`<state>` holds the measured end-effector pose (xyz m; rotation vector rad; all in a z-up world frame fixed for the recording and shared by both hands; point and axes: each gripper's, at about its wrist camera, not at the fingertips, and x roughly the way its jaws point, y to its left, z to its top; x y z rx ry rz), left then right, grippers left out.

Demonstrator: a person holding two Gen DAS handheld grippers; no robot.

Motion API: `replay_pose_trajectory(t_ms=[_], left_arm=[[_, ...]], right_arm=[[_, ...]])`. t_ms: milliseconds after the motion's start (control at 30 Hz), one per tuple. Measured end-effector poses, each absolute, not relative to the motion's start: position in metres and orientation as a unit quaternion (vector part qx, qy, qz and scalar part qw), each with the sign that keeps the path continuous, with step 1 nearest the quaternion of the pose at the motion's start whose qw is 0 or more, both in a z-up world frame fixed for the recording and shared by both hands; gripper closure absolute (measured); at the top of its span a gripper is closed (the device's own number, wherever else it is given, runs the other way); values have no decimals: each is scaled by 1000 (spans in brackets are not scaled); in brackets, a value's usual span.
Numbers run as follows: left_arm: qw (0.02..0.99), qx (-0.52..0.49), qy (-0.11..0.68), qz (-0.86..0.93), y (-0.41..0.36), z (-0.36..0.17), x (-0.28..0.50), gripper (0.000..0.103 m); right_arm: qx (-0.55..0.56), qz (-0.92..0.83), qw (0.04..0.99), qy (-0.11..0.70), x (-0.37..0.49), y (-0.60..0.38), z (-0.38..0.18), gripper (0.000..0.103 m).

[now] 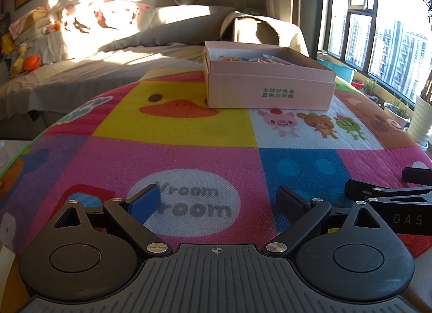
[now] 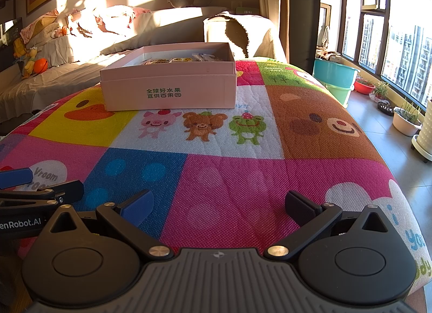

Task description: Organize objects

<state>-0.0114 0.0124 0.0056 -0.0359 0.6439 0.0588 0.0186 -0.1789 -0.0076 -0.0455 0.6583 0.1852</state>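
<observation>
A pink cardboard box (image 1: 270, 89) with green printing stands open at the far side of the colourful cartoon mat (image 1: 189, 156). It holds several small packets (image 1: 259, 58), only partly visible over its rim. It also shows in the right wrist view (image 2: 168, 89), with the packets (image 2: 189, 58) inside. My left gripper (image 1: 218, 201) is open and empty, low over the near part of the mat. My right gripper (image 2: 220, 205) is open and empty, beside the left one and to its right.
A sofa (image 1: 108, 51) with cushions and toys lies behind the mat. Windows (image 2: 391, 29), teal tubs (image 2: 334, 72) and plant pots (image 2: 406, 120) stand on the right. The mat edge drops to the tiled floor (image 2: 391, 145) on the right.
</observation>
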Motion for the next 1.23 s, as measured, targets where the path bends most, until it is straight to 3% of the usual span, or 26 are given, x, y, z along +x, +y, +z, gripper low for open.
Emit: replay_pose_trajectory(t_ms=[1233], left_arm=[[948,-16,316,25,13,5,-12,6]], right_arm=[[-22,91,942,323,19,-179,-8,0]])
